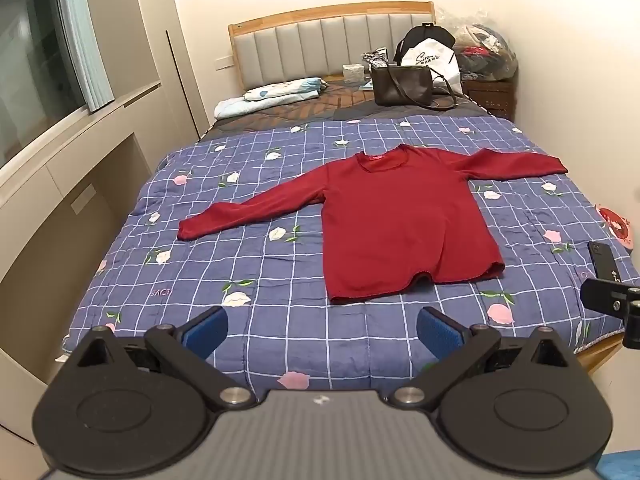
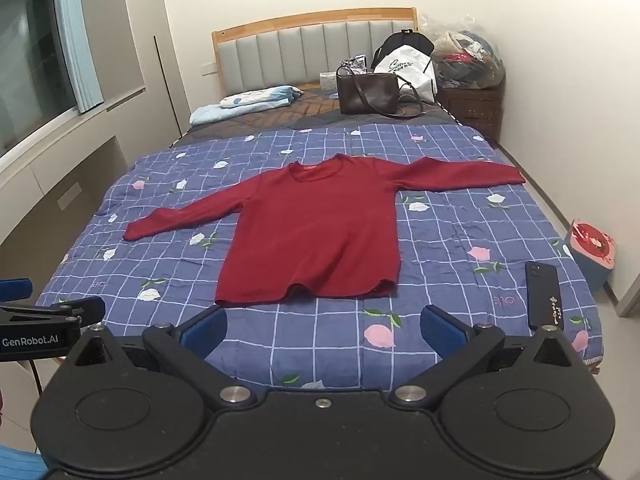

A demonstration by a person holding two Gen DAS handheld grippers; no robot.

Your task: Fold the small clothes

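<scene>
Red shirt (image 1: 400,224) flat — beyond both spread tongs (image 1: 322,332).

Left gripper (image 1: 322,330) and right gripper (image 2: 323,330) hover side by side, level, jaws spread wide, holding nothing.
</scene>
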